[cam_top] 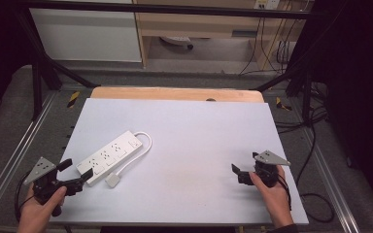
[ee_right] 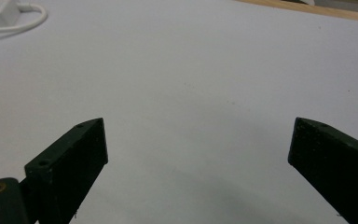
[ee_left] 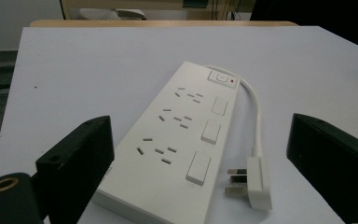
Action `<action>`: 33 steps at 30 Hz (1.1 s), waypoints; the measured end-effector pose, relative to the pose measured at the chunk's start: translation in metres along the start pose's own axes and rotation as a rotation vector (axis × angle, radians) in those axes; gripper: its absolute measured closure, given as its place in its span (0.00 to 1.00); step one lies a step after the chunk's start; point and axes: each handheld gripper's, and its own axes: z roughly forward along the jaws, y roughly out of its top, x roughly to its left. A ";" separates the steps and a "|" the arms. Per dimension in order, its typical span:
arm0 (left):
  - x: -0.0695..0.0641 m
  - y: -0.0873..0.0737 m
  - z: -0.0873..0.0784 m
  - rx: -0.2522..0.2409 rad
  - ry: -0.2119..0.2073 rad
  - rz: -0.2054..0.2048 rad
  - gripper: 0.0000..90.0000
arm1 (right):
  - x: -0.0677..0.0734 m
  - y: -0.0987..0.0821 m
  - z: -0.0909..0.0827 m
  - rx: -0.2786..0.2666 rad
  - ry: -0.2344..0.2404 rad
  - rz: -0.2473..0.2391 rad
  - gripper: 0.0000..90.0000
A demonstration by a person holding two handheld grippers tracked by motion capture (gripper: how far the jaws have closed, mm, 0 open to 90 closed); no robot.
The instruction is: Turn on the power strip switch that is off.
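Power strip (ee_left: 177, 140), no legible writing

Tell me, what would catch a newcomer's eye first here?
A white power strip lies at the left of the pale table, its cord looping round to a plug beside it. The left gripper sits open right at the strip's near end, and the right gripper, also open, rests over bare table at the right.
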 end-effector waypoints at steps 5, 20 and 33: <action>-0.002 0.001 0.000 -0.026 -0.016 -0.004 0.09 | 0.001 0.000 0.001 0.009 -0.038 -0.016 0.06; -0.008 0.005 0.001 -0.044 -0.027 0.015 0.10 | 0.008 0.004 -0.003 -0.026 -0.003 -0.037 0.07; -0.015 0.012 0.005 -0.048 -0.047 0.021 0.10 | 0.012 0.006 -0.004 -0.022 0.020 -0.042 0.06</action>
